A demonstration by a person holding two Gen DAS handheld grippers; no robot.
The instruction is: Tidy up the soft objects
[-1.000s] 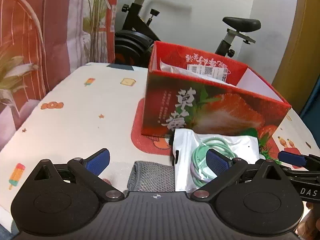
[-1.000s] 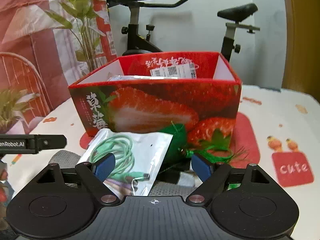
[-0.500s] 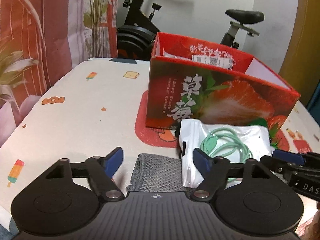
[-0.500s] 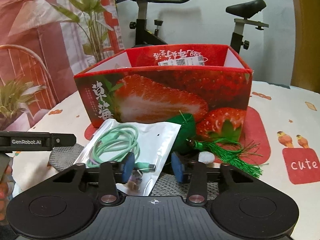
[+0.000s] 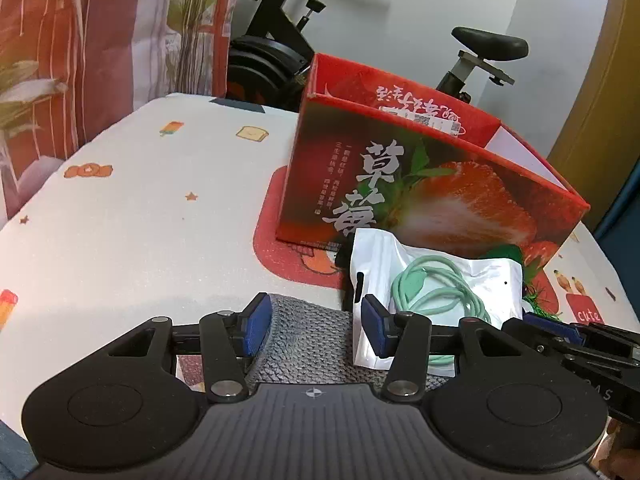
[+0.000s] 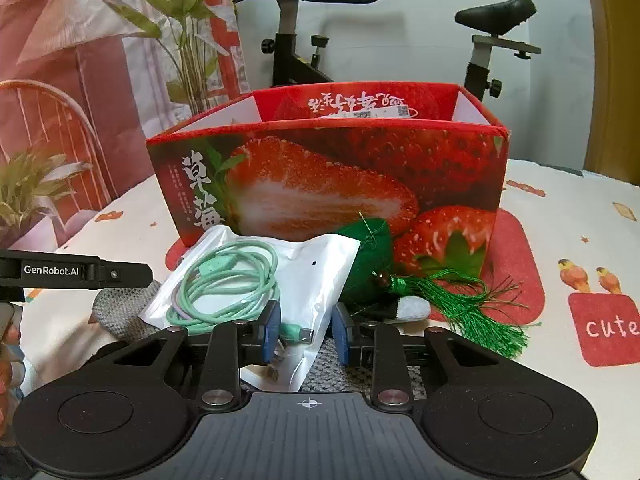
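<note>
A red strawberry box (image 5: 424, 184) (image 6: 328, 176) stands open on the table. In front of it lie a white pouch with a green cable (image 5: 436, 284) (image 6: 256, 280), a grey knitted cloth (image 5: 308, 344) (image 6: 120, 316) under the pouch, and a green sachet with a tassel (image 6: 452, 300). My left gripper (image 5: 314, 330) has its jaws partly closed around a fold of the grey cloth, with a gap still visible. My right gripper (image 6: 306, 332) has its jaws narrowed around the pouch's near corner, pads close beside it.
A white tablecloth (image 5: 140, 208) with small prints and a red "cute" patch (image 6: 608, 328) covers the table. An exercise bike (image 6: 304, 52) and a red patterned curtain (image 5: 80, 40) stand behind. The other gripper shows at each view's edge.
Both grippers have narrowed their jaws: the left from wide open to around the grey cloth, the right to around the pouch corner. Both moved slightly forward and lower.
</note>
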